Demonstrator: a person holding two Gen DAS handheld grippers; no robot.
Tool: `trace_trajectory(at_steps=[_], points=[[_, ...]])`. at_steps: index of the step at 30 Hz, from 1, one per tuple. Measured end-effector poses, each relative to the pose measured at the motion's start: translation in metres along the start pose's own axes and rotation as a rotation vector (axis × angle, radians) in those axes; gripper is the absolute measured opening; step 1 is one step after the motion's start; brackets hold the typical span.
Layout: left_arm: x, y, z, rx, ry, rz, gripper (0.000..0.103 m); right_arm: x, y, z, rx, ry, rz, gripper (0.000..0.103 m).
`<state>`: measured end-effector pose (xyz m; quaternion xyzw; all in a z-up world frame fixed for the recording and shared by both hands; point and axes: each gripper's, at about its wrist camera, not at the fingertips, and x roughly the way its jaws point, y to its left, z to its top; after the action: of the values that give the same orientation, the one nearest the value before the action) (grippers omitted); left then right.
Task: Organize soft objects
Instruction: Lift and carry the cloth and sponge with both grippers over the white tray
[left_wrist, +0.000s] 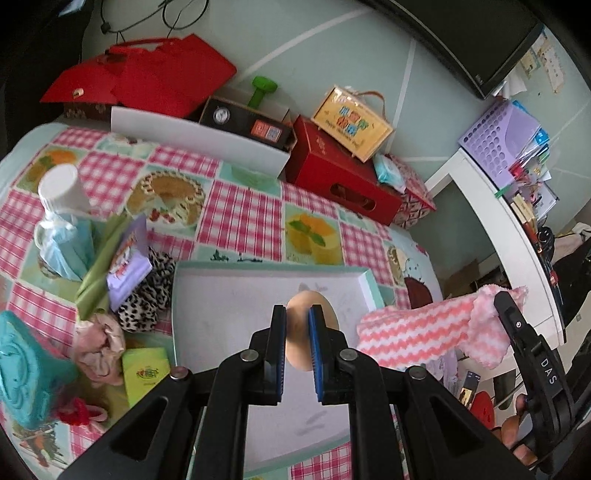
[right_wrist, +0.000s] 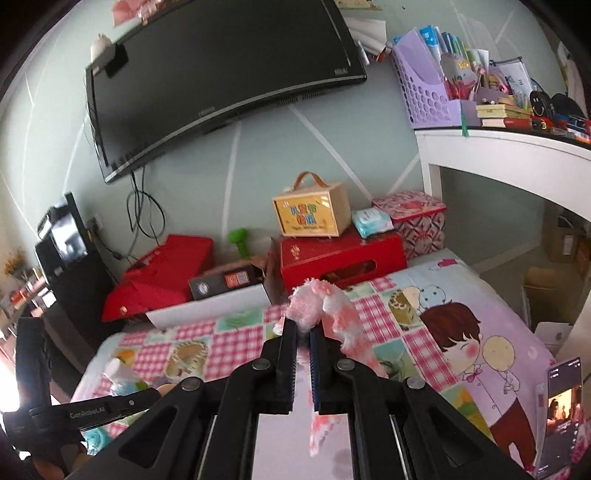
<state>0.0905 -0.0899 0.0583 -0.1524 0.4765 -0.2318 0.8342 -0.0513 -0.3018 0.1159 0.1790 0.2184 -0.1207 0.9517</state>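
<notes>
Left tool (left_wrist: 297, 326): jaws nearly closed on a tan, egg-shaped soft piece (left_wrist: 314, 314), clamped across its middle, both ends bulging past the blue pads. It is held over the shallow white tray (left_wrist: 364, 286) with the mint rim that lies on the checked cloth of the tabletop (left_wrist: 240, 210). The piece is judged light and squashy, probably foam or a puff; a mid-body pinch suits it, though too firm a squeeze may deform it and let it slip out endwise.

Right tool (right_wrist: 303, 332): jaws closed on one bunched edge of a pink-and-white zigzag fluffy cloth (right_wrist: 317, 302). In the left wrist view the cloth (left_wrist: 413, 328) is seen hanging beside the tray's right rim. It is judged limp, light and non-fragile; held by an edge it will drape and swing, so a fold or corner is the sensible hold.

Further out, left of the tray: a leopard-print fabric piece (left_wrist: 147, 295), a crumpled pale pink cloth (left_wrist: 98, 345), a red knitted item (left_wrist: 79, 411), a blue face mask (left_wrist: 66, 243). All are judged soft and best pinched at a raised fold. Small boxes lie among them.
</notes>
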Motion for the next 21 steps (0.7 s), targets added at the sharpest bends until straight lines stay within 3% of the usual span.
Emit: trace_trajectory(at_steps=[8, 17, 21], points=[[0.021, 0.009, -0.006, -0.006, 0.016, 0.012, 0.013, 0.029, 0.012, -0.015, -0.020, 0.097, 0.034, 0.007], [0.038, 0.024, -0.009, -0.023, 0.029, 0.051, 0.013, 0.059, 0.028, -0.031, 0.014, 0.201, 0.166, 0.007], [0.043, 0.031, -0.009, -0.033, 0.033, 0.060, 0.013, 0.080, 0.028, -0.044, 0.022, 0.275, 0.164, 0.007]])
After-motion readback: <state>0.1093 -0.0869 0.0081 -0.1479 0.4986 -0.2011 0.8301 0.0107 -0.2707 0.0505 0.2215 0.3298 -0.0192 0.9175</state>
